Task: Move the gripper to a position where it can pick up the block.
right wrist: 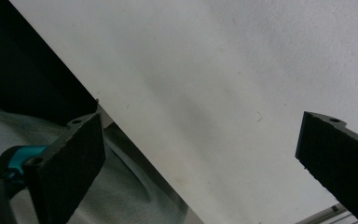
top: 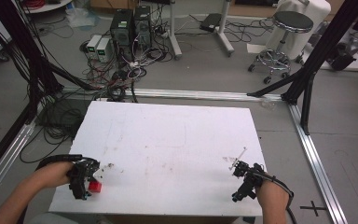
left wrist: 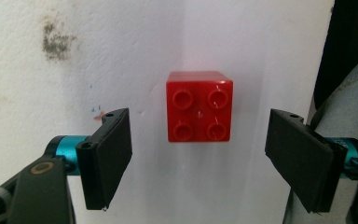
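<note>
Brick count first: one red brick (left wrist: 199, 107), square, with four round studs on top in two rows of two, lying flat on the white desk (top: 177, 140) near its front left corner. In the left gripper view it sits between the two black jaws of the left tool (left wrist: 199, 158), which stand wide apart, one on either side, neither touching it; a bare strip of desk shows on both sides of the brick. From the high view the same brick (top: 94, 186) appears just beside the left tool (top: 85, 179), gripped by the person's left hand (top: 51, 175), with a black cable looping back from it. One dark smudge (left wrist: 55, 41) marks the desk surface beyond the brick, along with a few tiny coloured flecks. At the front right of the desk the right hand (top: 269, 193) holds the right tool (top: 240, 179), well apart from the brick; its two jaws are likewise spread wide in the right gripper view (right wrist: 200, 158), over bare desk at the edge (pale fabric shows below that edge). Beyond the desk, on the floor: two dark computer towers (top: 131, 25), one round black stool (top: 286, 28) on a wheeled chrome base, and tangled cables (top: 116, 70).
</note>
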### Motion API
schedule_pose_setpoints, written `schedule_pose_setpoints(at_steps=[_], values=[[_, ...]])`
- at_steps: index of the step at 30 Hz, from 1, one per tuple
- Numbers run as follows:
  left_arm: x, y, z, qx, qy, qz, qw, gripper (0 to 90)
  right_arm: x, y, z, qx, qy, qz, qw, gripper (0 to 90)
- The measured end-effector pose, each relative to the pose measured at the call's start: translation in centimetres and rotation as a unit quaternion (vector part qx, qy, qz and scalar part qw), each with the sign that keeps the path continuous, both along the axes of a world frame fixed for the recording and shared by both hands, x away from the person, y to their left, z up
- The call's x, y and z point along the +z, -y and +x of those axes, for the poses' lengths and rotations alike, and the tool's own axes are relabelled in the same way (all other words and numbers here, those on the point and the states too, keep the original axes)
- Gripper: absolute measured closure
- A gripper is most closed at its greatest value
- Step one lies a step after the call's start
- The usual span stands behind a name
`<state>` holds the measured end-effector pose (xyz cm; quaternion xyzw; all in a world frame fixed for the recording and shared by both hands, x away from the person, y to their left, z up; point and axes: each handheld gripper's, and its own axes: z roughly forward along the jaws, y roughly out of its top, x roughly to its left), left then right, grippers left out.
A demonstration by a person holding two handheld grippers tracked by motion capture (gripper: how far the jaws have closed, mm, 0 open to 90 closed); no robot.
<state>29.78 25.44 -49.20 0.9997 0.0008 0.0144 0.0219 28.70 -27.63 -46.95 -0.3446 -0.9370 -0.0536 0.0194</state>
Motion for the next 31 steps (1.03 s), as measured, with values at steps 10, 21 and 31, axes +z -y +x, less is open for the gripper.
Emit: schedule_pose_setpoints(at_steps=[10, 21, 31], values=[[-0.8, 0.6, 0.1, -0.003, -0.001, 0.010, 0.9999, 23.1, 0.0, 0.0, 0.0, 0.001, 0.000, 0.002, 1.0000, 0.9], [-2.0, 0.6, 0.1, -0.002, -0.005, 0.011, 0.9999, 23.2, 0.0, 0.1, 0.0, 0.002, 0.000, 0.002, 1.0000, 0.9], [-1.9, 0.5, 0.2, 0.004, -0.006, 0.010, 0.9999, 23.1, 0.0, 0.1, 0.0, 0.001, -0.001, 0.003, 1.0000, 0.9]])
